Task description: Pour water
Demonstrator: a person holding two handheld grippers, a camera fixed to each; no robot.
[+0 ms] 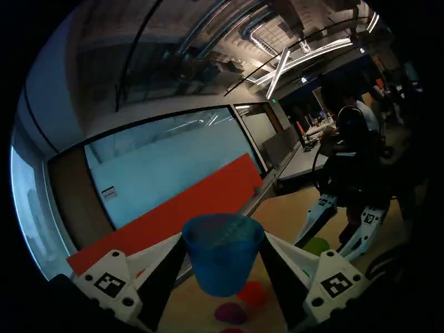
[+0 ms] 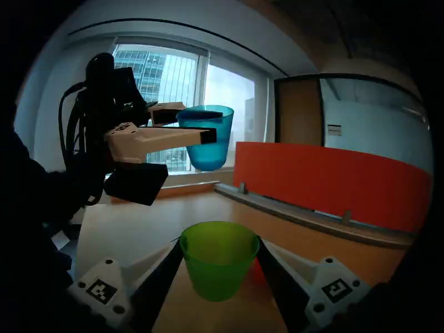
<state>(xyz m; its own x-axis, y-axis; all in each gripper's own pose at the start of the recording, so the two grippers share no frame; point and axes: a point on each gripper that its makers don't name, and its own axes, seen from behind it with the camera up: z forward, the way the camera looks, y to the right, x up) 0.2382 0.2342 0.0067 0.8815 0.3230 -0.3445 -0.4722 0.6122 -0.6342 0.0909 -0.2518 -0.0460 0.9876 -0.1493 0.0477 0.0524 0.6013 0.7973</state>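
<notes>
Window-side table [image 2: 127,222], cups lifted for pouring.
You're gripping the blue cup [image 1: 222,261] high with the left gripper [image 1: 223,242], holding the green cup [image 2: 218,266] lower in the right gripper [image 2: 219,248].

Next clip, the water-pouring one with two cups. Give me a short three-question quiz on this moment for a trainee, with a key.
1. True or false: the left gripper holds the green cup.
2. Multiple choice: the panel standing along the edge of the table is A) orange, B) yellow, C) black.
3. Short answer: which is held higher, the blue cup or the green cup?

Key:
1. False. It grips the blue cup. The right gripper grips the green cup.
2. A.
3. The blue cup.
</notes>
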